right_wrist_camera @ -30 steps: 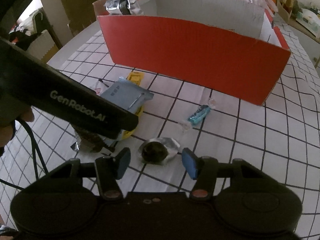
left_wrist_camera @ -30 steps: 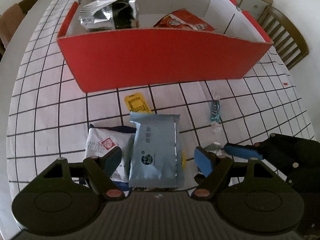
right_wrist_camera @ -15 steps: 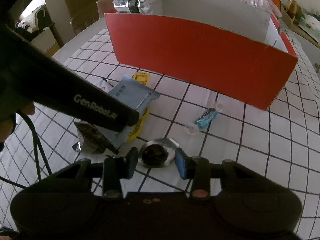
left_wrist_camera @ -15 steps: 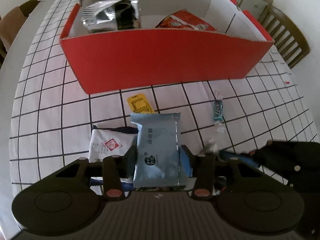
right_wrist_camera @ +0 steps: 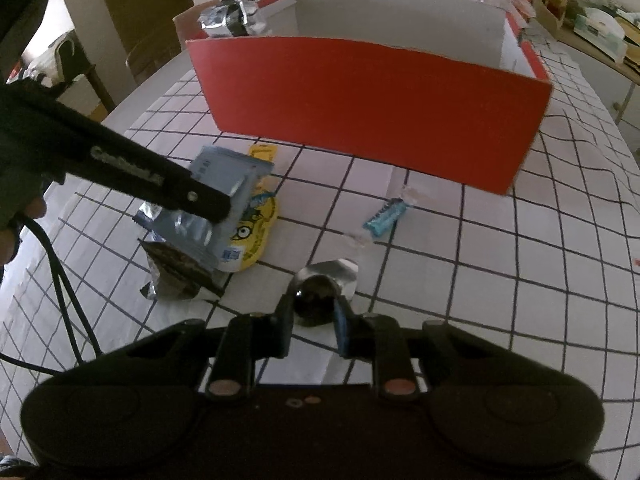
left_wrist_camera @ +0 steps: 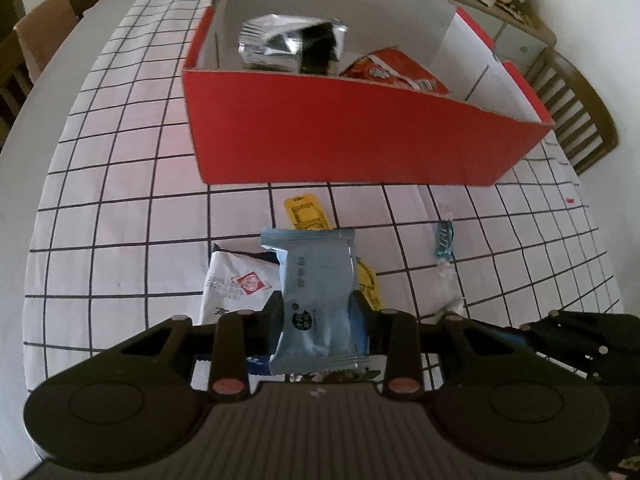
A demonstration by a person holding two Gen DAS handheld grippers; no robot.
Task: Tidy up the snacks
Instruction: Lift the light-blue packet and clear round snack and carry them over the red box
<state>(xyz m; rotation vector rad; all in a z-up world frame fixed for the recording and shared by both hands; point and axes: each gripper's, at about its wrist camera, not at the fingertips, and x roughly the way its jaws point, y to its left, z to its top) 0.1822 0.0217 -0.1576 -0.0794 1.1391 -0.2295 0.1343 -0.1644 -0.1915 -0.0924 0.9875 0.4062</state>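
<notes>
left gripper (left_wrist_camera: 318,318): pinching the pale blue snack packet (left_wrist_camera: 316,300) by its lower half, fingers pressed in on both sides. from the right wrist view the packet looks lifted a bit off the pile, tilted

right gripper (right_wrist_camera: 314,314): closed around a small round dark snack in silver foil (right_wrist_camera: 320,286), one finger on each side. can't tell if it's touching the cloth or just off it

pile under the blue packet: white packet with a red stamp (left_wrist_camera: 236,282), yellow cartoon packet (right_wrist_camera: 256,236), dark crinkly foil packet (right_wrist_camera: 176,270), all overlapping

yellow tag packet (left_wrist_camera: 306,213): flat on the cloth between the pile and the box

blue wrapped candy (right_wrist_camera: 386,216): lying alone on the cloth, near the box's front wall

red cardboard box (left_wrist_camera: 360,144): open top, white inside, sits further back on the table

in the box: silver foil bag (left_wrist_camera: 292,46) at the left end, red snack bag (left_wrist_camera: 394,72) beside it

checked tablecloth (left_wrist_camera: 120,160): white with black grid lines, under everything
</notes>
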